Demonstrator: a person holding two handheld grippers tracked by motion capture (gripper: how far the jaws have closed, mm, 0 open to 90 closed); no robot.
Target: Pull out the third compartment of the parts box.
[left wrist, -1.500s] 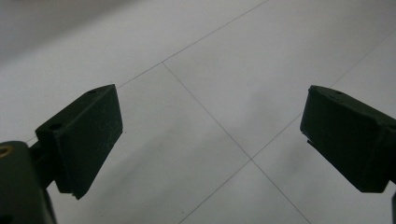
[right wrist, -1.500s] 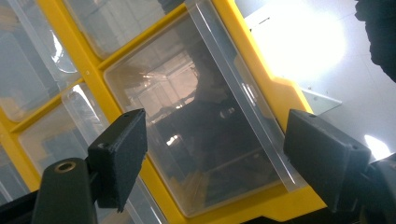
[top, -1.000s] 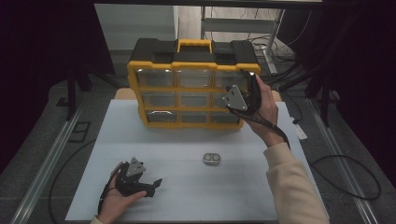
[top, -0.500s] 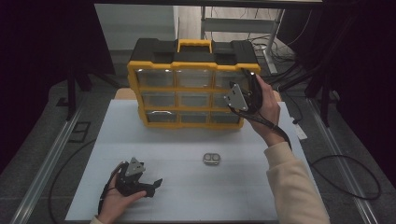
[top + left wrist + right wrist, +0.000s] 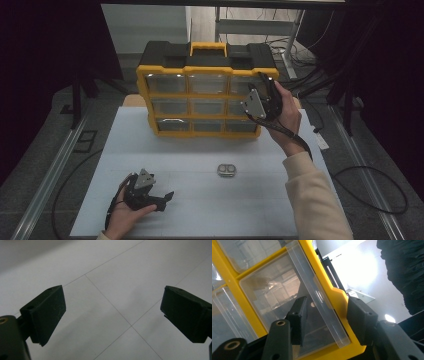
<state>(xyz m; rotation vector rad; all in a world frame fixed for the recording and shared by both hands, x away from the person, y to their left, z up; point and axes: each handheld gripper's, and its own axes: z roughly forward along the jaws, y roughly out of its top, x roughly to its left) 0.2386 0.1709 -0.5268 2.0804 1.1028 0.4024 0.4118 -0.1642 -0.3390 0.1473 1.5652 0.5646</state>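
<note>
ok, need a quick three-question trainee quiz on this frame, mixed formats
1. True or false: the left gripper holds the small metal part.
2. Which drawer of the yellow organizer does the right gripper straddle? A top left, B top right, C bottom middle.
3. Fill in: the left gripper's jaws are ____.

Key:
1. False. It rests open on the white table, apart from the part.
2. B. Its jaws have just been closing, with the clear drawer's lip between them.
3. Open.
</note>
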